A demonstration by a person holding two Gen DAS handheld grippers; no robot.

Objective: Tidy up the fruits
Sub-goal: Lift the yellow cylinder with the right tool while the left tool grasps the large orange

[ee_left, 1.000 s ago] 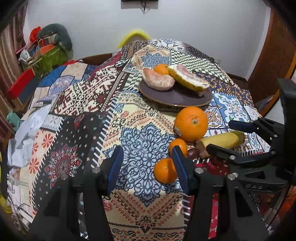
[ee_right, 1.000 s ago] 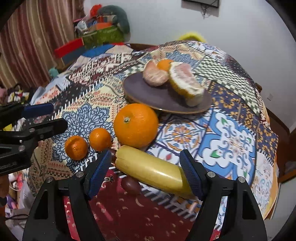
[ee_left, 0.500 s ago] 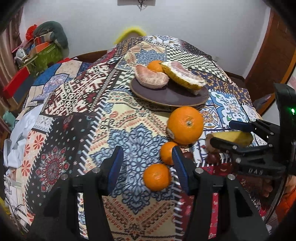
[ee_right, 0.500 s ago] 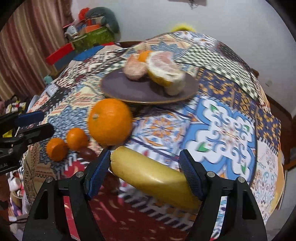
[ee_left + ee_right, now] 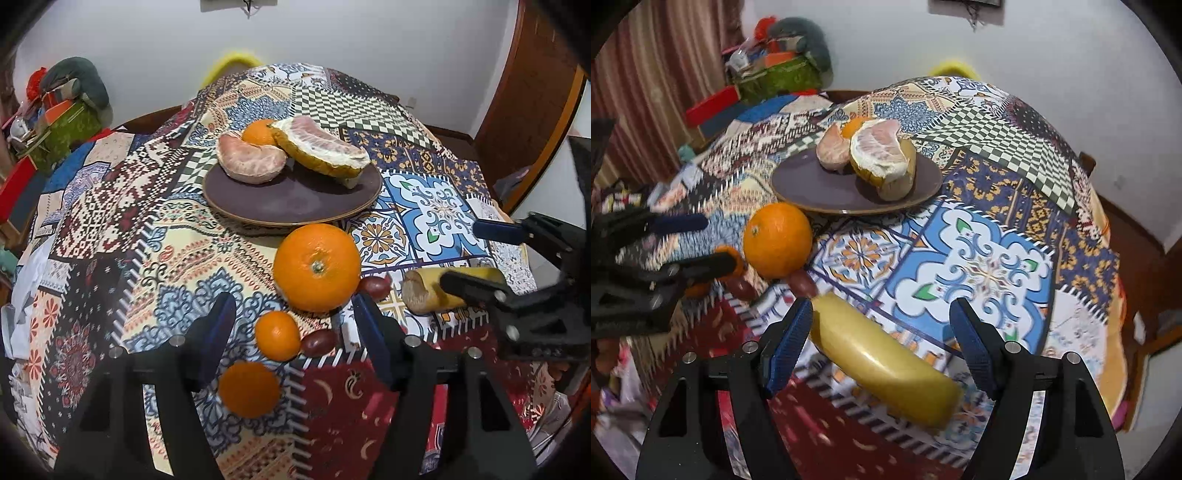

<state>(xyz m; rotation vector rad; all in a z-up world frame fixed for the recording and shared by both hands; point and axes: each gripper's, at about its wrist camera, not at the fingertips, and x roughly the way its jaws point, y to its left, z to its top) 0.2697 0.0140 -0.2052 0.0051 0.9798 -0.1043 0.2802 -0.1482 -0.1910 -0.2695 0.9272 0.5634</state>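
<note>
A brown plate [image 5: 295, 199] holds peeled pomelo pieces [image 5: 325, 151] and a small orange [image 5: 258, 133]. In front of it lie a large orange [image 5: 317, 266], two small tangerines [image 5: 277, 335] [image 5: 248, 388] and dark grapes [image 5: 318, 342]. My left gripper [image 5: 295, 339] is open, its fingers either side of the tangerines and grape. My right gripper [image 5: 881, 343] is open around a yellow banana piece [image 5: 882, 360] that lies between its fingers without clear contact. The large orange [image 5: 777, 240] and plate [image 5: 812, 188] show beyond it.
A patterned patchwork cloth [image 5: 147, 229] covers the round table. Boxes and cushions [image 5: 62, 110] are piled at the far left. A wooden door [image 5: 532, 92] stands at the right. The table edge falls away close to both grippers.
Both grippers moved forward toward the fruit. The left one now straddles the small tangerines; the right one has the banana piece deeper between its fingers. Both stay open.
</note>
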